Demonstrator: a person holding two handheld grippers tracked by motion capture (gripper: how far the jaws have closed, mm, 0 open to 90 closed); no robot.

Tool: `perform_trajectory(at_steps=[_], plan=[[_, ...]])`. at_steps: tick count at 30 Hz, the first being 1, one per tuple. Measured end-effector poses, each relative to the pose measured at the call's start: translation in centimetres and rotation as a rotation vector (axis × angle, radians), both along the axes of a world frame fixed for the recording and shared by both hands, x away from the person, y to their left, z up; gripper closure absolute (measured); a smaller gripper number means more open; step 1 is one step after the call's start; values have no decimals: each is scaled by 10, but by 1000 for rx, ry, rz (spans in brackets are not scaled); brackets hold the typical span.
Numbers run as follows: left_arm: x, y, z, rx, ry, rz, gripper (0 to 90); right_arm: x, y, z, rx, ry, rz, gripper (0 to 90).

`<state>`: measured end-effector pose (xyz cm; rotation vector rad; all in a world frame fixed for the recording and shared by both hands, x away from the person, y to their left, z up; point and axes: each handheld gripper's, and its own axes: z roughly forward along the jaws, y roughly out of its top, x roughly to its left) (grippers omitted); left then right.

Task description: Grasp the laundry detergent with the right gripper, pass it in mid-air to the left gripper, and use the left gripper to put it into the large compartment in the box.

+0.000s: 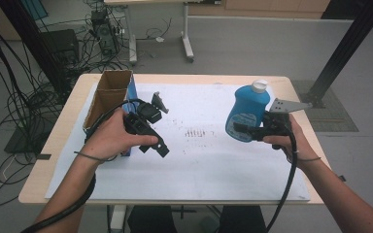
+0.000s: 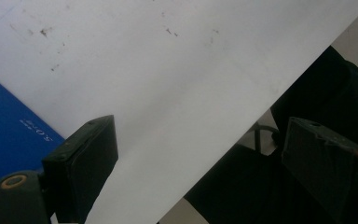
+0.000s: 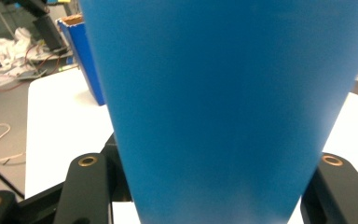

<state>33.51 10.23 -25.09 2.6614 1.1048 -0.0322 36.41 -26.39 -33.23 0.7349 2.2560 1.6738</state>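
At the near edge, about six o'clock on the table, the person's two forearms come in over the large white paper sheet that covers the pale wooden table. That near half of the sheet carries only a few small dark smudges near its centre.

Moving out to about nine o'clock, the left gripper sits in the left hand with its black jaws pointing back toward the sheet's middle. In the left gripper view the jaws stand well apart with bare paper between them, so it is open and carries nothing.

Across at about three o'clock, the right gripper is clamped on the lower body of the blue plastic bottle with a white cap. The bottle stands nearly upright, leaning slightly, and seems to be off the sheet, though its base is hard to see. In the right gripper view the bottle's blue wall sits between both jaws, pressed from either side.

Farther out, at about ten o'clock, the tall open cardboard box with blue sides stands just beyond the left hand; from here its inside looks empty.

As a judgement: the pick-up is done. What seems left is carrying the bottle across to the box at the far left and lowering it in, perhaps with the free gripper steadying the box.
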Motion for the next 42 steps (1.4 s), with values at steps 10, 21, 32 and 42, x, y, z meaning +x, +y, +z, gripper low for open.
perform_trajectory(at_steps=[10, 21, 32, 42], plan=[[-1, 1, 9, -14, 0, -42, 107, 6, 6, 8, 4, 13, 62, 409], [0, -2, 13, -25, 1, -67, 107, 10, 24, 14, 29, -3, 184, 409], [-6, -10, 23, -36, 9, -161, 108, 6, 46, 13, 13, -14, 297, 409], [-2, -14, 46, -9, -10, -263, 111, 1, 59, 13, 39, -33, 343, 409]])
